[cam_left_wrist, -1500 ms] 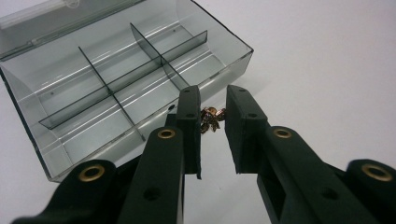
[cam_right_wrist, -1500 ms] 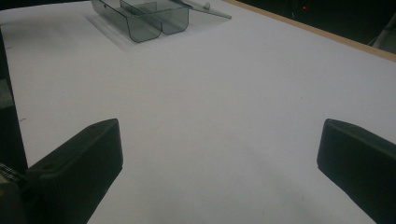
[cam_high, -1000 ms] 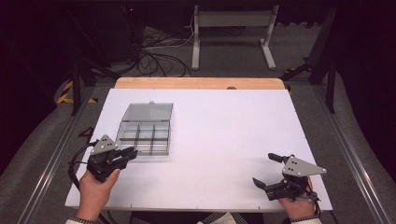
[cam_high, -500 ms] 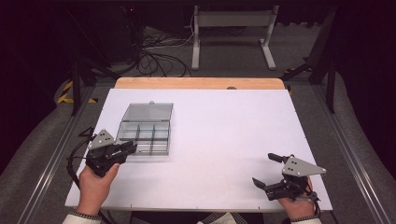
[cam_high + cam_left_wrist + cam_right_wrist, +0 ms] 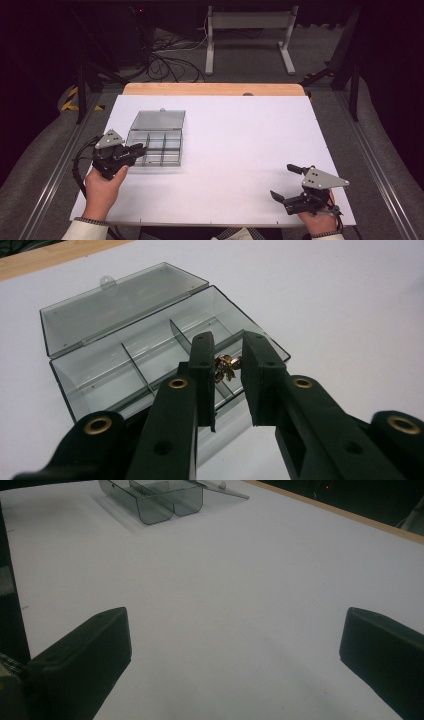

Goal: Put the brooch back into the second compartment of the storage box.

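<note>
Where dark floor rings the white table [image 5: 240,150], left gripper [image 5: 227,372] jaws grasping brass screws [image 5: 226,366], right gripper [image 5: 287,182] jaws released.

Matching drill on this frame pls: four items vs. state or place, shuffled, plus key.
1. left gripper
2. right gripper
3. smoky clear plastic compartment box
4. light wooden strip

A. along the far edge of the white table
B. fingers wide apart, nothing between
C. lid open, folded back
D. fingers closed on small brass screws

Pairs: 1-D, 2-B, 3-C, 4-A
</note>
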{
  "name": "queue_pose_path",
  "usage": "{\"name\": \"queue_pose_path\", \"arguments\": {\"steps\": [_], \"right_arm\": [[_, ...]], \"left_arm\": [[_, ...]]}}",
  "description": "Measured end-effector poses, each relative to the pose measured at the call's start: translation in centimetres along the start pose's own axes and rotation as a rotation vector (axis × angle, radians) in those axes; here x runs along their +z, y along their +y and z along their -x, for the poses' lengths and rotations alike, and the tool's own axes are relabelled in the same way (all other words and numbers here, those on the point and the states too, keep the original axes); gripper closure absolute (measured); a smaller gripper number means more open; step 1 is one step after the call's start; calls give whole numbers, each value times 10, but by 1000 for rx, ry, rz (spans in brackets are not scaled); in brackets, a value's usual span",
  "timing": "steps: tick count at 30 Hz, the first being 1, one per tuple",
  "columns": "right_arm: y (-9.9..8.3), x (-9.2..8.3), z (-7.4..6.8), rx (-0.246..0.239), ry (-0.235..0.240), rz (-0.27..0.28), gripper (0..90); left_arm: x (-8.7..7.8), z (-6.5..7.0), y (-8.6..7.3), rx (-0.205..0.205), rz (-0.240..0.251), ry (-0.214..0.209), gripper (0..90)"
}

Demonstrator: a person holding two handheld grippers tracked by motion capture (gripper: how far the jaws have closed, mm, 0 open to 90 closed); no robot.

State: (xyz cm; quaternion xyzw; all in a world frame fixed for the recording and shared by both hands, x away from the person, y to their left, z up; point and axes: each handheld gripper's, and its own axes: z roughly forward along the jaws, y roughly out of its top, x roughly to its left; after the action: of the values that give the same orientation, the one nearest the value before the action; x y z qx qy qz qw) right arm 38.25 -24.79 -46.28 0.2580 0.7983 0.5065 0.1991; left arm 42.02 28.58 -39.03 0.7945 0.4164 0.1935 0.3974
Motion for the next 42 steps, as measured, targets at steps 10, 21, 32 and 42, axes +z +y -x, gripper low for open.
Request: {"name": "queue_pose_path", "arguments": {"steps": [10, 21, 32, 42], "right_arm": [[0, 0, 0, -4, 2, -1, 7], [0, 0, 0, -4, 3, -1, 7], [0, 0, 0, -7, 2, -4, 7], [0, 0, 0, -4, 4, -6, 7]], "left_arm": [[6, -10, 8, -21, -7, 9, 758], [15, -17, 16, -21, -22, 27, 758], [27, -25, 22, -49, -30, 18, 758], [41, -29, 28, -65, -45, 17, 758]]}}
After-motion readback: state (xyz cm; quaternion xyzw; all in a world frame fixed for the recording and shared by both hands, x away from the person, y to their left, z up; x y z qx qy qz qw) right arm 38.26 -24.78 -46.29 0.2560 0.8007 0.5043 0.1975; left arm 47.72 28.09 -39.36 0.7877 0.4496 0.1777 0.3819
